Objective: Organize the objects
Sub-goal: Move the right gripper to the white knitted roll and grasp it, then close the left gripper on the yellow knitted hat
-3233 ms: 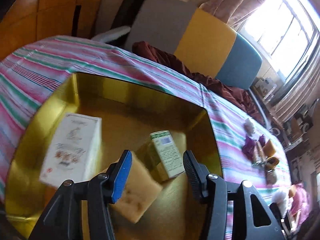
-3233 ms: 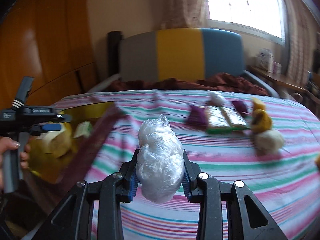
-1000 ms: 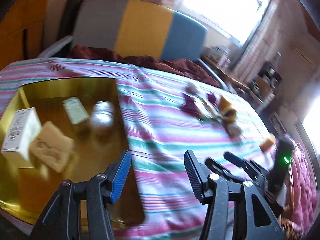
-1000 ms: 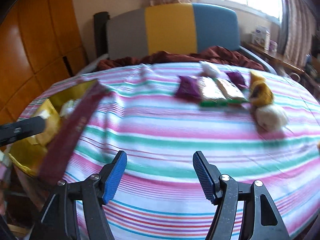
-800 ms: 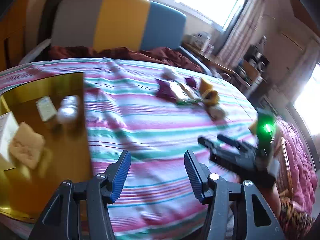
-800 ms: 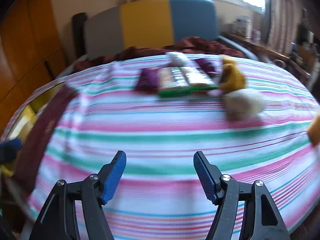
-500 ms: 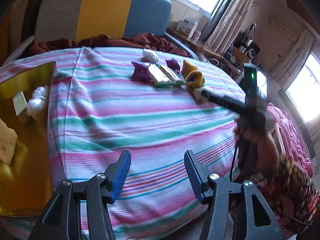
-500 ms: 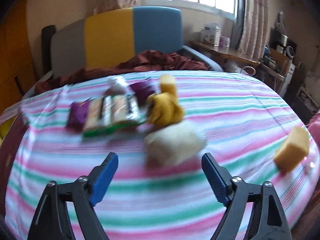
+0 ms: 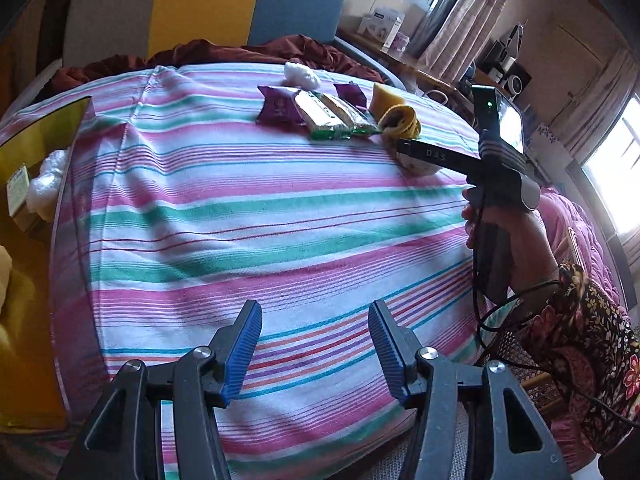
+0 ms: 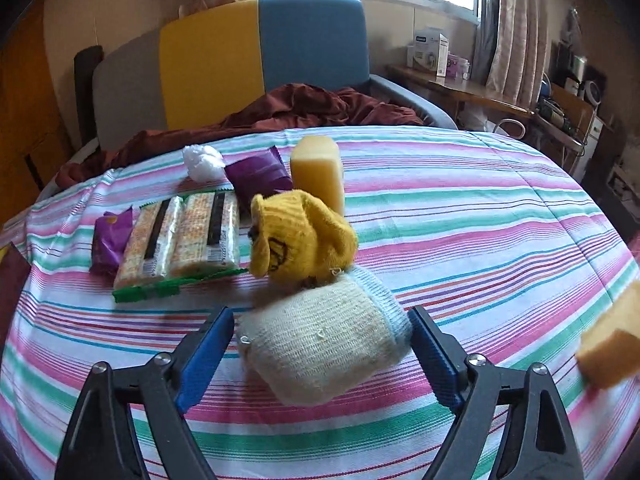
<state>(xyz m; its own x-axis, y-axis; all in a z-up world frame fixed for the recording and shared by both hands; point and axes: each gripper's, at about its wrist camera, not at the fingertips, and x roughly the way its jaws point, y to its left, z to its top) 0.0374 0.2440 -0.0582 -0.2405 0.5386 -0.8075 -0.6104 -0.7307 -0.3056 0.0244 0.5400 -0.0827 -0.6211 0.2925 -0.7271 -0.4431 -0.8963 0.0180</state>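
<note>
My right gripper [image 10: 320,354] is open with its jaws on either side of a cream rolled sock [image 10: 324,344] on the striped tablecloth; they are not closed on it. Behind it lie a yellow rolled sock [image 10: 300,236], a yellow sponge block [image 10: 318,168], a green cracker pack [image 10: 184,236], two purple packets [image 10: 256,176] and a white plastic ball [image 10: 202,162]. My left gripper [image 9: 316,354] is open and empty over the near tablecloth. The gold tray [image 9: 36,136] at far left holds a plastic-wrapped ball [image 9: 46,188] and a small box [image 9: 18,190].
Another orange sponge [image 10: 612,344] lies at the right edge of the table. The right gripper and hand show in the left wrist view [image 9: 492,184]. A multicoloured chair [image 10: 260,56] with a maroon cloth [image 10: 288,112] stands behind the table.
The right gripper released the plastic-wrapped ball into the tray, swung right across the table and now straddles the cream sock. The left gripper left the tray and turned right.
</note>
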